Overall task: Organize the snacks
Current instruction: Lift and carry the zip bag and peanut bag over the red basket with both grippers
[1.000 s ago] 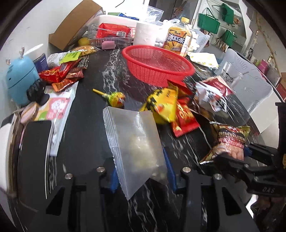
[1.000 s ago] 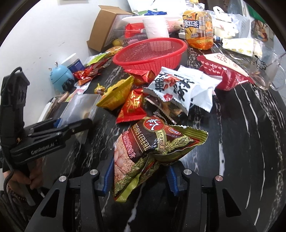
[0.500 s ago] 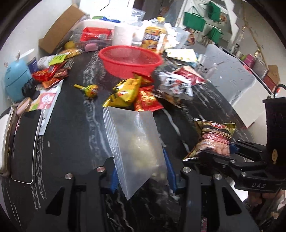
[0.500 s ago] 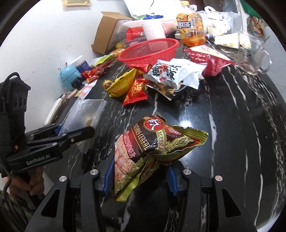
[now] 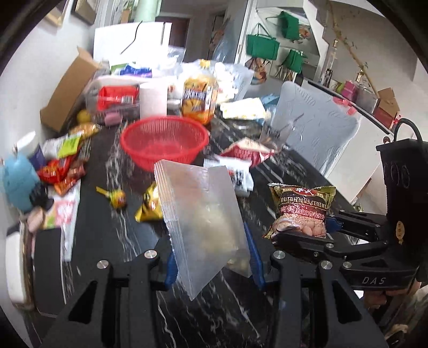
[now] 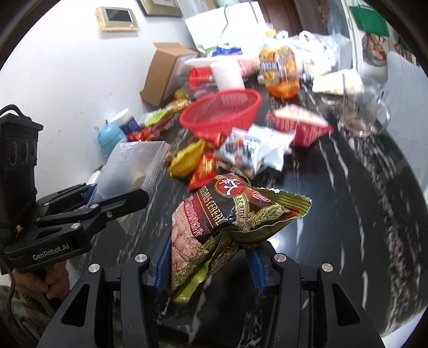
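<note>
Cereal bag (image 6: 227,216) pinched in right gripper (image 6: 211,263), held above black table (image 6: 334,214). Clear bag (image 5: 200,214) clamped in left gripper (image 5: 212,259), alongside. Red basket (image 5: 163,142) beyond, loose snacks (image 6: 251,150) before it.

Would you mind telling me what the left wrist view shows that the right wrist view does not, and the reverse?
Only the left wrist view shows the green bags hanging on the far wall and the lollipop on the table. Only the right wrist view shows the glass mug clearly and the wall panel. Both show the red basket, the clear zip bag in the left hand-held gripper, and the cereal packet in the right hand-held gripper.
</note>
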Demonstrator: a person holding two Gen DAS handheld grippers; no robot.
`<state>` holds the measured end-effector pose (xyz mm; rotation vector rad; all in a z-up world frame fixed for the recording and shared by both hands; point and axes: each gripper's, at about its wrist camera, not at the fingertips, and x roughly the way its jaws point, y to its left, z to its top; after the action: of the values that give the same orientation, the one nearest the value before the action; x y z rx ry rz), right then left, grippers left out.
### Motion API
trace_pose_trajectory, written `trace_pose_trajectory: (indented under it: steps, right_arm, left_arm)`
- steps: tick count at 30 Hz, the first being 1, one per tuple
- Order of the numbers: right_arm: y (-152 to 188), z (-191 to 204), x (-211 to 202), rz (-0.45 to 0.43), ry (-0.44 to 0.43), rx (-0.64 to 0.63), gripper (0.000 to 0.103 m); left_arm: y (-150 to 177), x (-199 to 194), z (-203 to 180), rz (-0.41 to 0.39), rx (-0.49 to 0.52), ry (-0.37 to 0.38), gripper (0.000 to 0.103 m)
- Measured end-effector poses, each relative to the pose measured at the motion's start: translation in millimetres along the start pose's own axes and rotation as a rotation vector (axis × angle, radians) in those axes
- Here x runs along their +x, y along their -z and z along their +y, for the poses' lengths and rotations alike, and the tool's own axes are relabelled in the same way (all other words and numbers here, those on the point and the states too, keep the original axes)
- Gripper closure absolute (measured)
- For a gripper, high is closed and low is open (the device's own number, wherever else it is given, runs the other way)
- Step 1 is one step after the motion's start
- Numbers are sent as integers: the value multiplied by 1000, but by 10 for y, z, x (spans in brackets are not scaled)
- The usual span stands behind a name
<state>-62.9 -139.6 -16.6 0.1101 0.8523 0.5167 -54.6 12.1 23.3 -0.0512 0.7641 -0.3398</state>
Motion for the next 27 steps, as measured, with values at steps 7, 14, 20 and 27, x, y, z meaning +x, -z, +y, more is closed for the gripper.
trace_pose_trajectory:
  steps: [7,14,20,27]
  right_arm:
    - [-429,40,-78,-58,-3,-50,55]
    - [-965,66,-14,-106,0,-108,55]
    - [-1400,55,200,-121,-2,-146,55]
    - [-1878,-23,470,-144,-7,-173,55]
  left_arm:
    - [-386,-44,112,-73,17,-22,61]
    - [-813,22,296,-136,21,-65,61]
    - [-1159,198,514,-158,15,-78,61]
    - [-1553,420,705,-187,10,-88,61]
